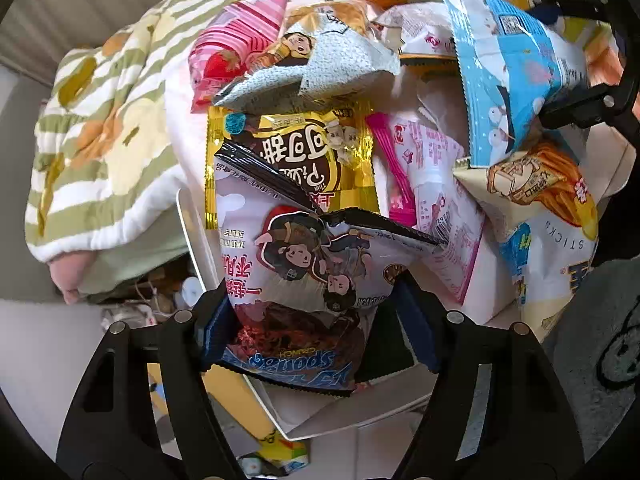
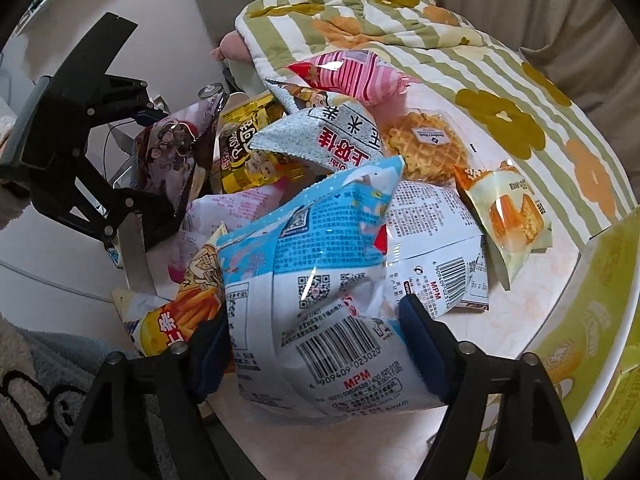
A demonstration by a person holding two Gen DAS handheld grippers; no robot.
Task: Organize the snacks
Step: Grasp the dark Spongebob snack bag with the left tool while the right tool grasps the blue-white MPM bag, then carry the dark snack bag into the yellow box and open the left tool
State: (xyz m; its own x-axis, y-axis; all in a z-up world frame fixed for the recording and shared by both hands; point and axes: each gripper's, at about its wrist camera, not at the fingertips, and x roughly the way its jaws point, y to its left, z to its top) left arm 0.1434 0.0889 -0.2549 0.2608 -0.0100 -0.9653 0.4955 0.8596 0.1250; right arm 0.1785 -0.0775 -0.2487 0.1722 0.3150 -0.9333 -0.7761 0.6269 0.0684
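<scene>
The left gripper (image 1: 318, 330) pinches a cartoon bag (image 1: 304, 280), both pads seemingly pressed into its sides. The right gripper (image 2: 316, 344) clamps a blue bag (image 2: 316, 280) the same way. Both bags lie at the near edge of the snack pile on a white table (image 2: 516, 320); a striped quilt (image 2: 460, 40) lies beyond.

Green-striped floral quilt (image 2: 400, 24), pale tabletop (image 2: 520, 312), grey rug (image 1: 592, 360), beige wall (image 1: 60, 8)
</scene>
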